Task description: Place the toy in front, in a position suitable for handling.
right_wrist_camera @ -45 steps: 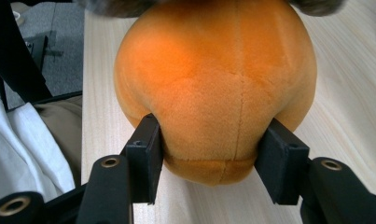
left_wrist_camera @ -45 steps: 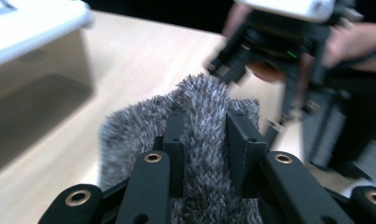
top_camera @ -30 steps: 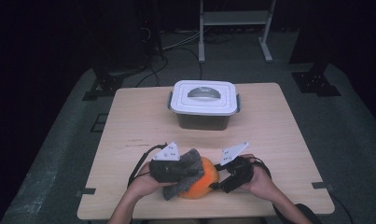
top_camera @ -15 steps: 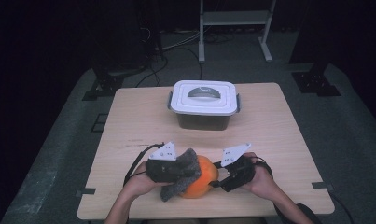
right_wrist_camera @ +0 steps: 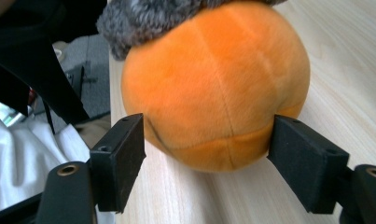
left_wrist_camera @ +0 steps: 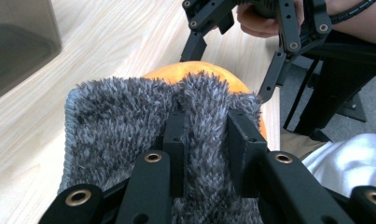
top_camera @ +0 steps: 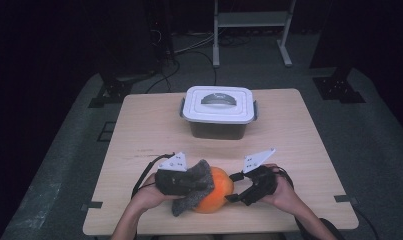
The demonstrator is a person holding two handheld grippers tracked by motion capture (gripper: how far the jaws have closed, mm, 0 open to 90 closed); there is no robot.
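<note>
Here, at the near edge of the table (top_camera: pixel 299 150), I work a grey fuzzy cloth (left_wrist_camera: pixel 129 121) over an orange plush ball (right_wrist_camera: pixel 213 93). My left gripper (left_wrist_camera: pixel 206 135) is clamped tight on a fold of the cloth, the pile bunched between its jaws, and it holds the cloth draped on the ball's top and left flank. My right gripper (right_wrist_camera: pixel 209 163) stands wide, its jaws having just been opening; the ball sits between them, the left pad about touching its side, the right pad at most grazing it, neither one pressing in.

Progress, as I judge it: the wiping of the ball appears to be under way, with the cloth already laid on the upper surface. The right side and front of the ball are bare of cloth, so those faces look left to do, and my right gripper has let go of its bracing hold, perhaps to take a new one.

The ball: round, soft, short-napped, bright orange, with stitched seams running down from the top and one around the lower part. It rests on the pale wood, close to the table's near edge. The cloth: shaggy, mottled grey, with a bound hem. A lidded white box (top_camera: pixel 218 102) stands well apart, farther back on the table.
</note>
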